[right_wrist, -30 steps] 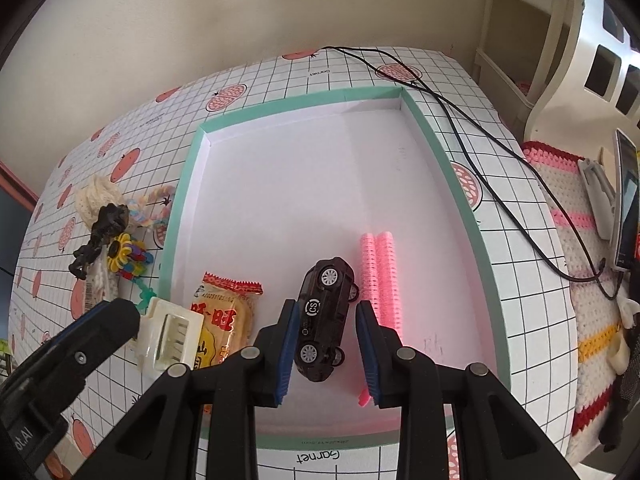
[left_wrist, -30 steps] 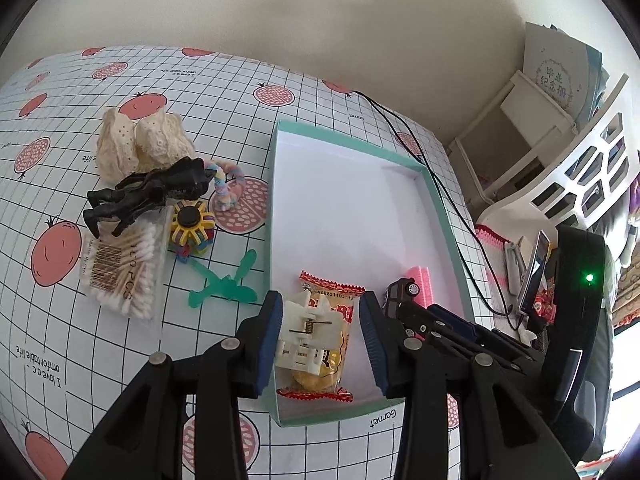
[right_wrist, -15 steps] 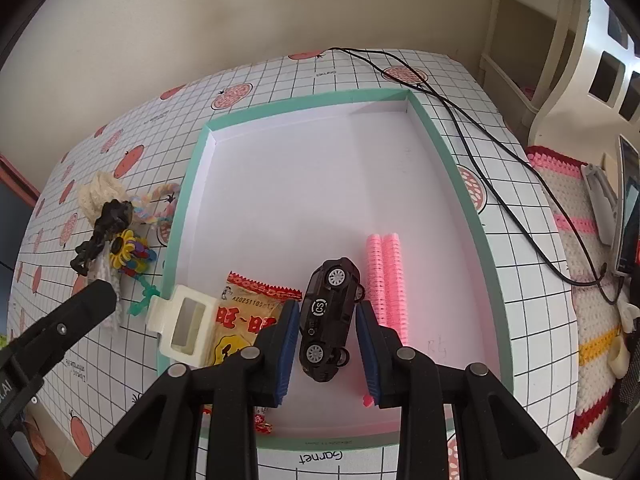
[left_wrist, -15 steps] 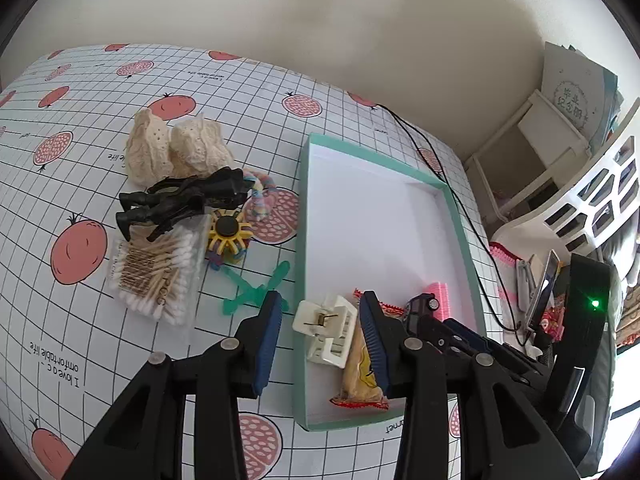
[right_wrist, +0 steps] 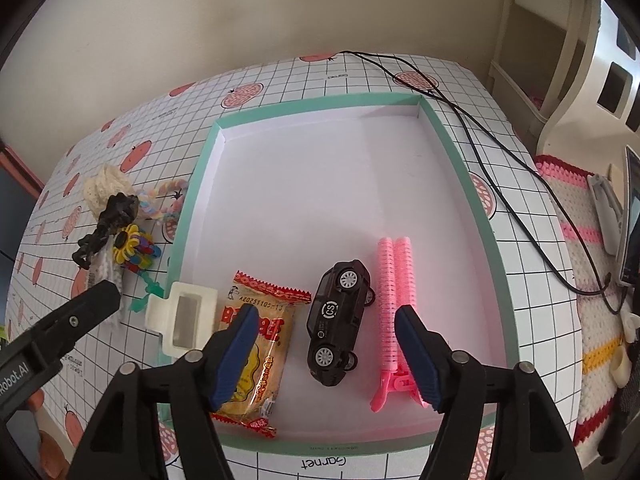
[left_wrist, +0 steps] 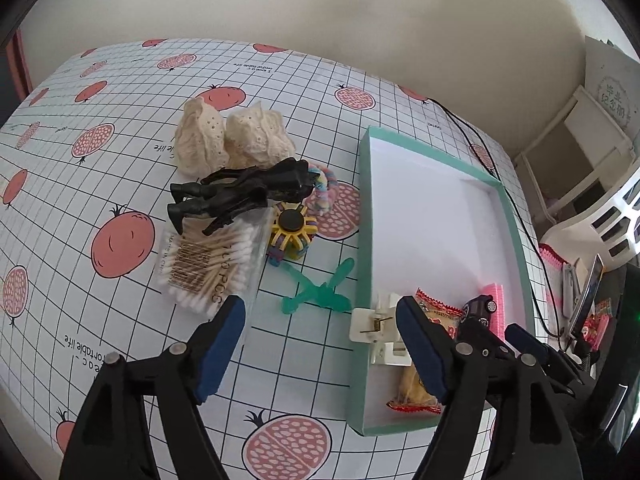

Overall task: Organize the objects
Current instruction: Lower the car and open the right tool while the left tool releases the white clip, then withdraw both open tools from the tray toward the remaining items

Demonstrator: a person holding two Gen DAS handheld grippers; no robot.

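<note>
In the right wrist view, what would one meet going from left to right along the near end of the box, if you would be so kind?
White clip on the box's left rim → snack packet → black toy car → pink hair clip.

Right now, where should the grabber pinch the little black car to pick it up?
Probably across the middle of the black toy car, pinching roof and underside. It lies on its side in the teal box, wheels showing. Come straight down with the right gripper, already open around it, steering clear of the pink hair clip.
</note>
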